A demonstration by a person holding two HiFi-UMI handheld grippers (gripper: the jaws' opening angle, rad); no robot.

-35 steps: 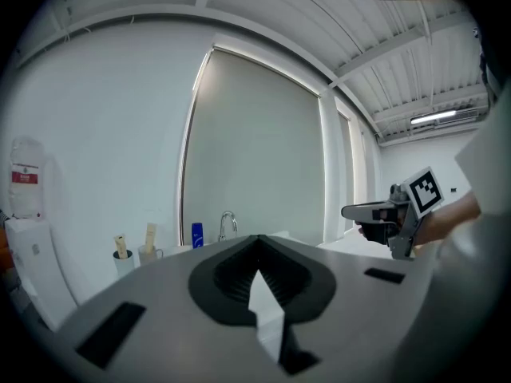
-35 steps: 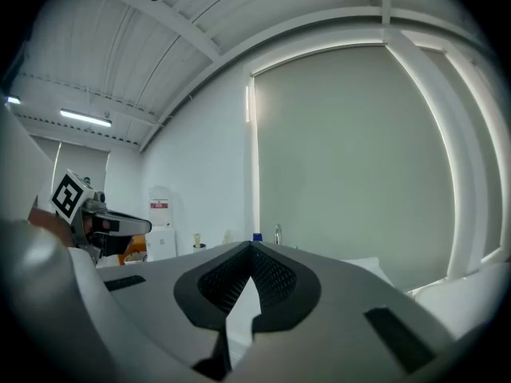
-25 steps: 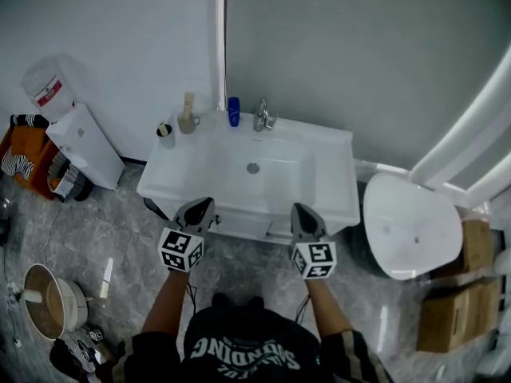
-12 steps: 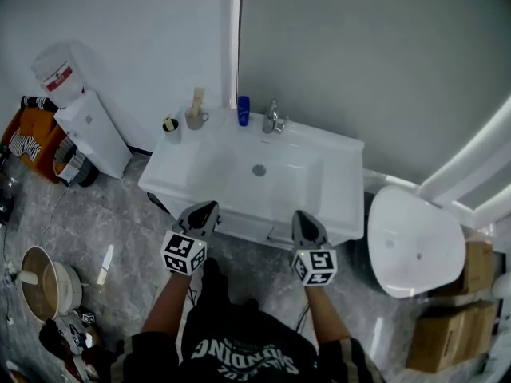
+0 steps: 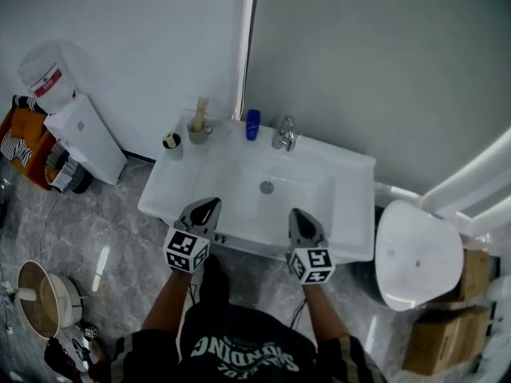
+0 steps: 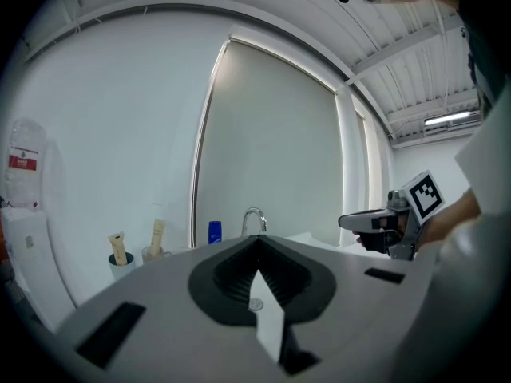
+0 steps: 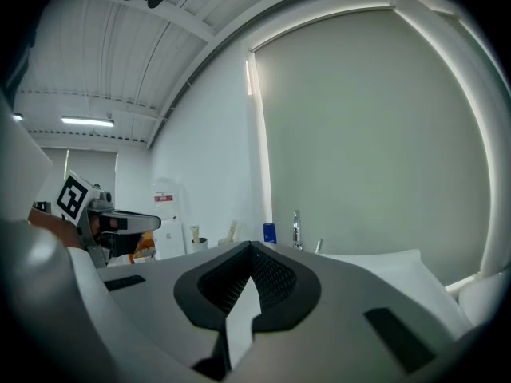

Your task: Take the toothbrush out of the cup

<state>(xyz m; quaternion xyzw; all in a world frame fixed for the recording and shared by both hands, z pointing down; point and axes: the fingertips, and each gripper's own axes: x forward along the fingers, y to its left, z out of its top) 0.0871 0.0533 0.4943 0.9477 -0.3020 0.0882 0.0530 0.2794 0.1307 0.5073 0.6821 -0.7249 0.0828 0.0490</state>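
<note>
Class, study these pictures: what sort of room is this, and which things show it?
Probably a bathroom: a white washbasin with a faucet, a cup holding what seems a toothbrush at its back left corner, and what looks like a toilet beside it.

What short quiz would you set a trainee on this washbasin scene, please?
1. True or false: the left gripper stands wide open.
2. What stands just left of the tap? A soap bar; B blue bottle; C towel.
3. How many cups stand on the sink?
Key: 1 false, it is shut and empty; 2 B; 3 two.
</note>
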